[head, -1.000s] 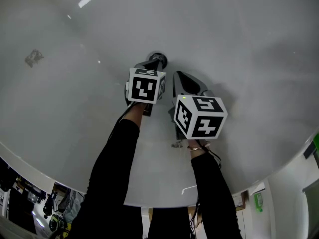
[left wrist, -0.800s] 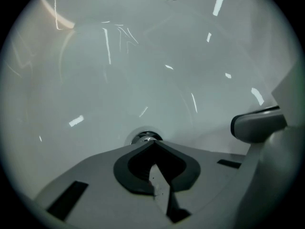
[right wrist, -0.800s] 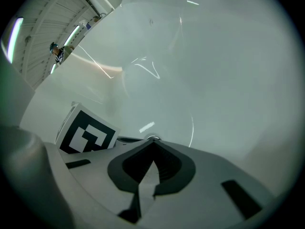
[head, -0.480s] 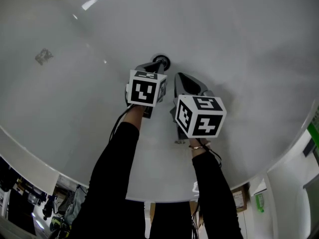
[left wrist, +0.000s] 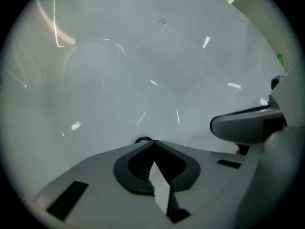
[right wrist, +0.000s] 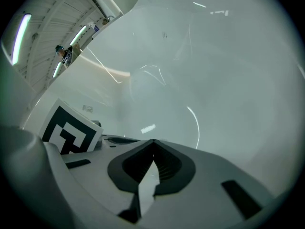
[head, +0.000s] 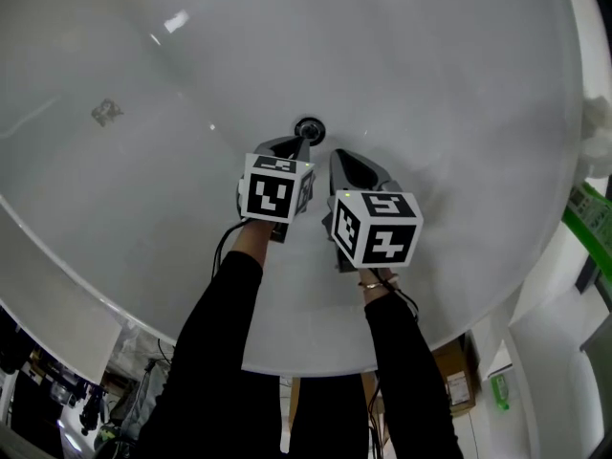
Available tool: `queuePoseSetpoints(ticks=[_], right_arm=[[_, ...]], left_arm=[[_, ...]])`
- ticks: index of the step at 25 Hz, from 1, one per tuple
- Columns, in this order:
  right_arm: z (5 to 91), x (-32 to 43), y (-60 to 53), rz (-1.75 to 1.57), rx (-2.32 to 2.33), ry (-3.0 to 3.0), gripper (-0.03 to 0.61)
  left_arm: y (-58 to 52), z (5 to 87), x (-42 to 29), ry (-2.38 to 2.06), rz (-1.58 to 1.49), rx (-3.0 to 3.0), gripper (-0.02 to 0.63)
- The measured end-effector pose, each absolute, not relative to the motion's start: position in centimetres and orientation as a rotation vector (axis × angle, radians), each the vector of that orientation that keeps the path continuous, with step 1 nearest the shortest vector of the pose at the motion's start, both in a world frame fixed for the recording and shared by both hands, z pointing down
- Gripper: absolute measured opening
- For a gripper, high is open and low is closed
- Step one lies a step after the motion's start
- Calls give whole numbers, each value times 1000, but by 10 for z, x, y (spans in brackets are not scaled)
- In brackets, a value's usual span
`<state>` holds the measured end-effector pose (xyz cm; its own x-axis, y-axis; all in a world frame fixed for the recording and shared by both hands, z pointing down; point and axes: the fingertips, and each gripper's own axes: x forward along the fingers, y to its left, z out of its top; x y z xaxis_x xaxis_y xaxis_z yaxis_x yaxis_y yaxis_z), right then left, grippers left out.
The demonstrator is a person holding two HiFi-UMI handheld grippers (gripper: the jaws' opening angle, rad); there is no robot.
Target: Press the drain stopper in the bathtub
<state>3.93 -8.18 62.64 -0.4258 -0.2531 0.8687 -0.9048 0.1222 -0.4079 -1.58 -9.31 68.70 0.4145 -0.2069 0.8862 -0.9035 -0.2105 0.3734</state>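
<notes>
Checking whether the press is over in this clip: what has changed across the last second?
The left gripper has drawn back slightly: its tip overlapped the drain stopper before, and now the stopper shows whole just beyond it. Nothing was gripped or let go. The right gripper stays beside the left one, and both stay shut and empty.

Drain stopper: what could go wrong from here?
1. The left gripper, jaws shut, has its tip at the near edge of the drain stopper, not over its centre; a press may skid onto the glossy bathtub floor.
2. The right gripper, also shut, sits close beside it; the two might knock together.
</notes>
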Motion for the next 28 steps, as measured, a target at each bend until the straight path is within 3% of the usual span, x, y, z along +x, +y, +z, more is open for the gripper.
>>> queuePoseSetpoints(ticks=[28], right_arm=[[526,29,-64,1307,1152,-1848,2]], left_arm=[[-83,539,-30,-1037,790,1780,8]])
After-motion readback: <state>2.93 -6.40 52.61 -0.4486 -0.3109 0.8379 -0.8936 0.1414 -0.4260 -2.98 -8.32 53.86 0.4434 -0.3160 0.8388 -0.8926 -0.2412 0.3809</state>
